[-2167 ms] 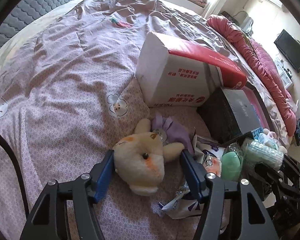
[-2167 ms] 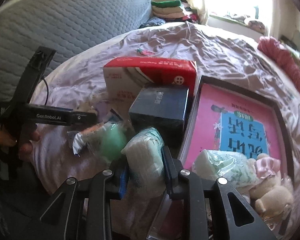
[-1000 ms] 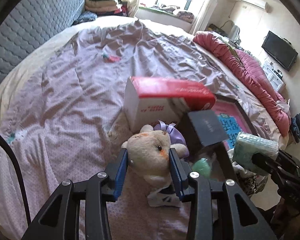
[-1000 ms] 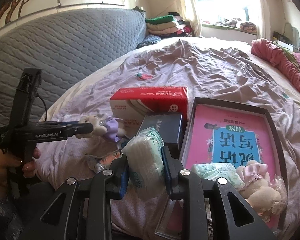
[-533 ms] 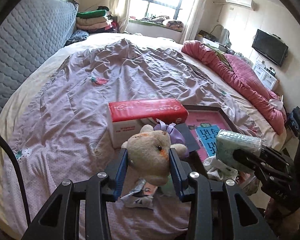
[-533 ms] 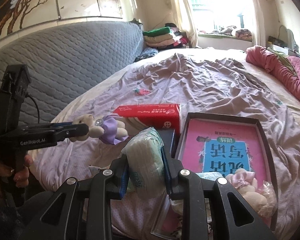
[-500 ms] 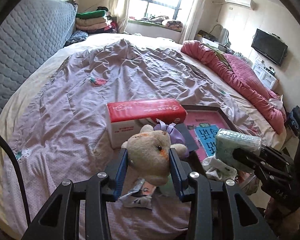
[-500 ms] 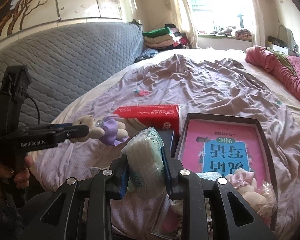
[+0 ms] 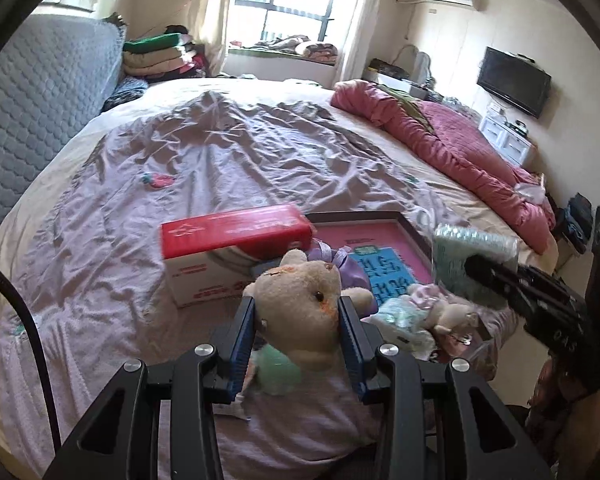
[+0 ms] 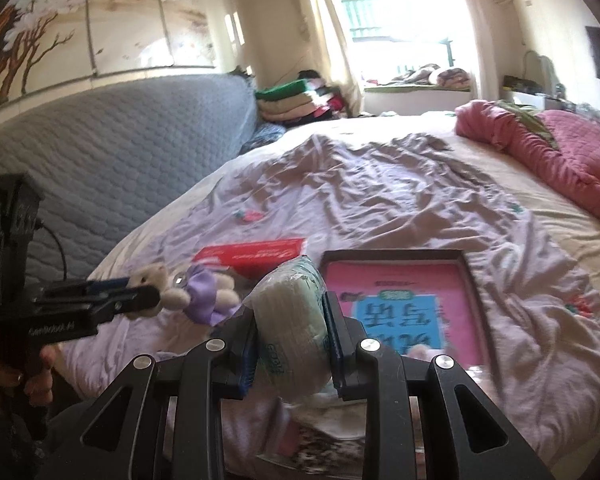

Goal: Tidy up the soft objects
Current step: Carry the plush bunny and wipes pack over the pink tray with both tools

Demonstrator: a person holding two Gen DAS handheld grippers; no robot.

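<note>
Softly furry plush rabbit (image 9: 300,300), crinkly tissue pack (image 10: 292,320)

Two plush toys: one bear (image 9: 300,304) with a purple bow, one (image 9: 448,314) in the tray (image 9: 414,228). Two tissue packs (image 10: 294,320) (image 9: 404,320). One red box (image 9: 236,232). One tray. One green soft item (image 9: 278,372). Two grippers (image 9: 298,320) (image 10: 292,332).

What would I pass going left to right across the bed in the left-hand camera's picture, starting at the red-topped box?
Red-topped box → plush bunny clamped in the left tongs → pink tray → green wrapped pack held by the right tongs → rumpled red quilt.
</note>
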